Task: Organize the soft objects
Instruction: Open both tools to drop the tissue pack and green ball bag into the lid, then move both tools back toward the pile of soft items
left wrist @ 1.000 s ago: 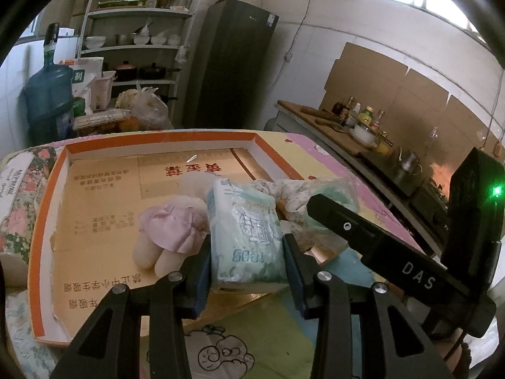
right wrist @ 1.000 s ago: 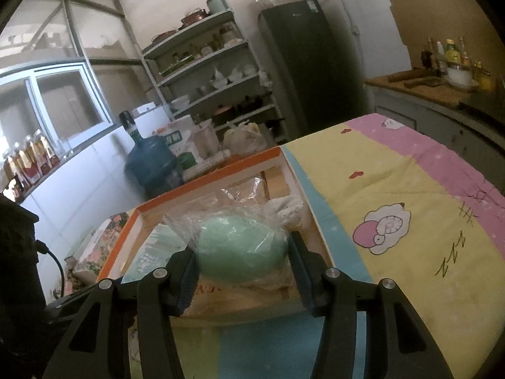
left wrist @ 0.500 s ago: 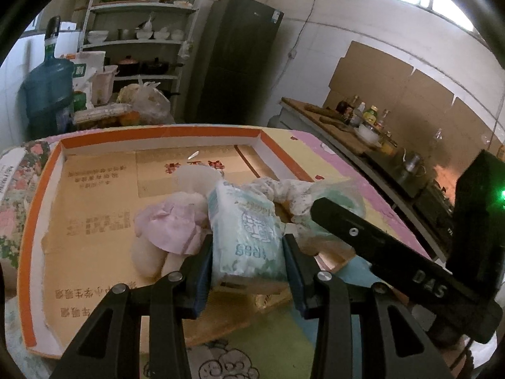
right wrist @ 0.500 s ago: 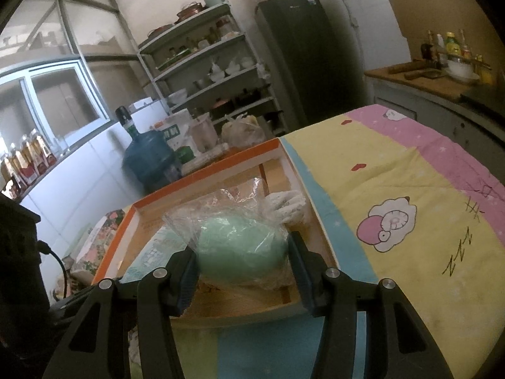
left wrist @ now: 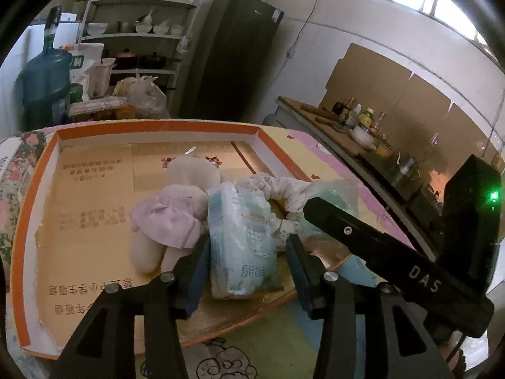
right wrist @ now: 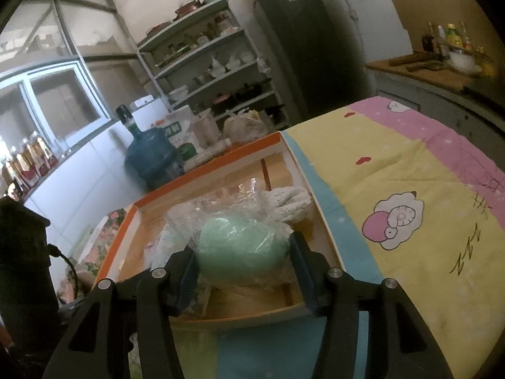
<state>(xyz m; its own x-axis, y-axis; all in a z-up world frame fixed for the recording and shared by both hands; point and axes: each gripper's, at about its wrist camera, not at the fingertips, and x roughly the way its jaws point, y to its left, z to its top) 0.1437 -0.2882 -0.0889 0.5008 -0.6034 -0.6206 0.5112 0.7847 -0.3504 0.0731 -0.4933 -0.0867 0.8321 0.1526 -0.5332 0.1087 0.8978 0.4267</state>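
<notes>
A shallow cardboard box with an orange rim (left wrist: 157,126) lies on the cartoon bedsheet. Inside it, a pale blue tissue pack (left wrist: 240,237) rests on the floor between the fingers of my left gripper (left wrist: 246,243). Its jaws are opening, and a gap shows beside the right pad. A plush doll in a pink dress (left wrist: 170,218) lies to the pack's left and a white patterned cloth (left wrist: 277,189) behind it. My right gripper (right wrist: 243,246) holds a green soft lump in a clear plastic bag (right wrist: 240,243) low over the box's near right corner (right wrist: 318,221), pads against the bag.
The bedsheet (right wrist: 410,173) stretches bare to the right of the box. Behind stand a blue water jug (left wrist: 44,88), shelves of crockery (left wrist: 142,31), a dark fridge (left wrist: 233,57) and a counter with bottles (left wrist: 356,120). A floral bag (left wrist: 12,173) borders the box's left side.
The left jaws have parted slightly from the tissue pack, which now sits on the box floor. The right gripper still has the bagged green lump and has hardly moved.
</notes>
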